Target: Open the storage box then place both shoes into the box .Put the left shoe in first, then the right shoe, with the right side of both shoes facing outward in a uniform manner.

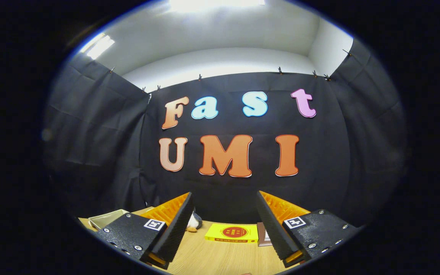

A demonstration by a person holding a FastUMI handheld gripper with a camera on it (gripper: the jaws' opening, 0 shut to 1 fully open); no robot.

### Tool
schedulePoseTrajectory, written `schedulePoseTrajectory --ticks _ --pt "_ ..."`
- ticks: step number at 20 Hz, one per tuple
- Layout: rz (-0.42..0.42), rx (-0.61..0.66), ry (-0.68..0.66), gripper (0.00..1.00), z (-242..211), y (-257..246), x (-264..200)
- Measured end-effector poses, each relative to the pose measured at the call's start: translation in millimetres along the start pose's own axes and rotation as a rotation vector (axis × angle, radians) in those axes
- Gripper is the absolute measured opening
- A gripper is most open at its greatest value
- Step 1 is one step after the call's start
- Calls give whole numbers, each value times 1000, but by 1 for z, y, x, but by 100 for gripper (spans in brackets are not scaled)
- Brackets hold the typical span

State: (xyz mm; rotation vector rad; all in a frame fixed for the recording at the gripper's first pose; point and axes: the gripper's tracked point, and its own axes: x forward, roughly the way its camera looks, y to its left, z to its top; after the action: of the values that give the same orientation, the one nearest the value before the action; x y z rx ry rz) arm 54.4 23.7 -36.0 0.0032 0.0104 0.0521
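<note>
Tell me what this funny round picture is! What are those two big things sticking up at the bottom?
Those two things are the fingers of a gripper, a grabbing tool that a person holds in one hand. A camera rides on the tool and looks forward along the fingers, and its lens bends everything into a round shape. The jaws stand open, wide apart, and hold nothing.

Below is a wooden table. Beyond the fingers lies a flat yellow box, with a brown thing beside it, partly hidden. Next to one finger peeks something white, too hidden to name. Further off to that side sits a pale box. Behind it all hangs black cloth, the booth's wall.
</note>
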Motion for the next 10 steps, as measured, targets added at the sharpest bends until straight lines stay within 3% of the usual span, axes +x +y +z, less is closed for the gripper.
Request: schedulePoseTrajectory --ticks 10 --pt "1 -16 -11 97 6 -8 -7"
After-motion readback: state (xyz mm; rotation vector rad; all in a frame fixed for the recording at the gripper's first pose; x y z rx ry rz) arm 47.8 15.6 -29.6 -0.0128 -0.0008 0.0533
